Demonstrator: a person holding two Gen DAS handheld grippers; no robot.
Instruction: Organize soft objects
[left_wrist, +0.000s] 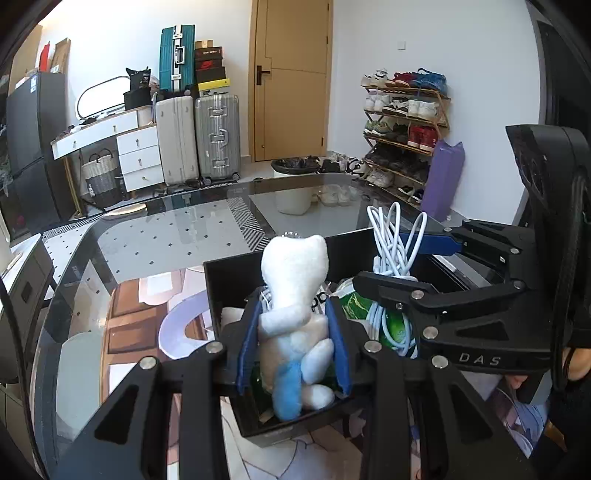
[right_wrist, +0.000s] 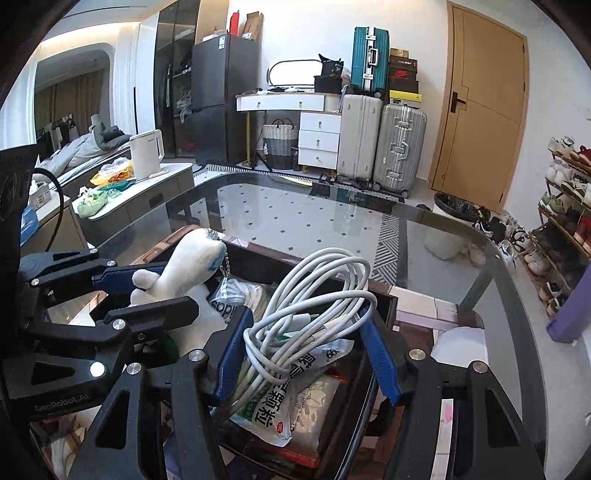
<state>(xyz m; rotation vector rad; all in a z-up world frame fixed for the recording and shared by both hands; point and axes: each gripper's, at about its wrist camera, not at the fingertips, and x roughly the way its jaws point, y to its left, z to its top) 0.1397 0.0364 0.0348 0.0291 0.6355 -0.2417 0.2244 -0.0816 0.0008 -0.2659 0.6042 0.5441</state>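
A white and blue plush toy (left_wrist: 293, 317) stands upright between the blue pads of my left gripper (left_wrist: 295, 347), which is shut on it over a black box (left_wrist: 221, 280) on the glass table. The toy also shows at the left of the right wrist view (right_wrist: 184, 266). My right gripper (right_wrist: 306, 347) is closed around a coiled white cable (right_wrist: 306, 306) above the same box (right_wrist: 384, 299); the cable shows in the left wrist view (left_wrist: 391, 258) too. Snack packets (right_wrist: 295, 402) lie in the box under the cable.
The glass table (left_wrist: 166, 236) stretches ahead, its rounded far edge in view. Beyond it stand suitcases (left_wrist: 199, 136), a white drawer unit (left_wrist: 136, 151), a bin (left_wrist: 293, 184), a shoe rack (left_wrist: 402, 129) and a door. A side counter with a white kettle (right_wrist: 146, 155) is at the left.
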